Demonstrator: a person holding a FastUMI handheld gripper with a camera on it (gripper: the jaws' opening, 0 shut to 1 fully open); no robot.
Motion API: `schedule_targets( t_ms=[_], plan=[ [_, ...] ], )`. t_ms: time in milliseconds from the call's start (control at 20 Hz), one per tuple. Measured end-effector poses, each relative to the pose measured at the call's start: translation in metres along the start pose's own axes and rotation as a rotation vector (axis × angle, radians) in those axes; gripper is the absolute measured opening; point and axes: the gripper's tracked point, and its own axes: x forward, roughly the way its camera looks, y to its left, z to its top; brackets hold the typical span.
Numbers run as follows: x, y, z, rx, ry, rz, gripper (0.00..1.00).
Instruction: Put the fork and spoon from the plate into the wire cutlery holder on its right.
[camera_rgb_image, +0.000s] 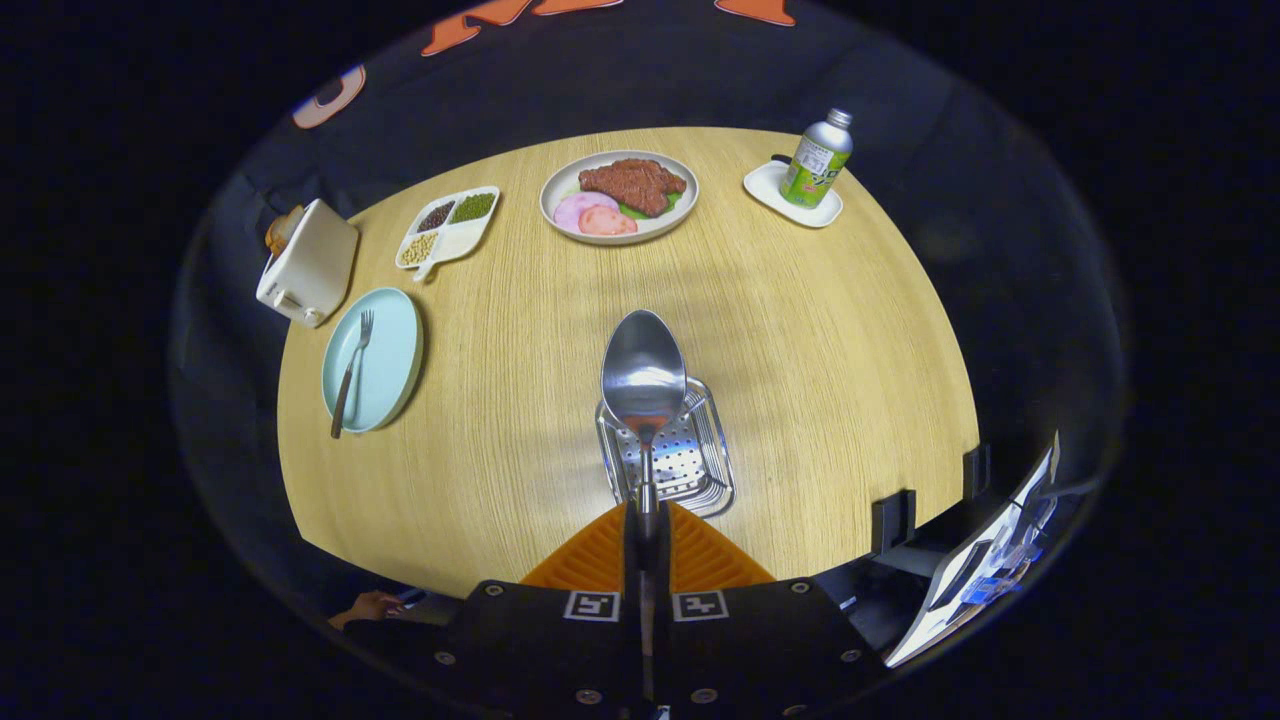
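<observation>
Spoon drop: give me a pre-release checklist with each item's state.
1. Grip: gripper shut on the spoon handle, both fingers pressing it. Ok.
2. Alignment: the spoon bowl overlaps the cutlery holder as seen from the gripper. Ok.
3. Height above the holder: cannot tell from this single view.
4. Holder contents: perforated bottom shows, nothing in it. Ok.
5. Fork lies on the light blue plate, off to the left of the holder. Not yet moved: not ok.
6. Path down: no other item between spoon and holder. Ok.
</observation>
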Motion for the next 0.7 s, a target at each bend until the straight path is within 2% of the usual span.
schedule_targets(
  t_ms=[350,550,700],
  plan=[
    [0.011,-0.015,-0.019,-0.020,0.084,0.006,0.06],
    [0.015,-0.019,-0.011,-0.007,0.086,0.004,0.07],
    [0.015,-0.018,0.005,-0.001,0.055,0.021,0.13]
  ],
)
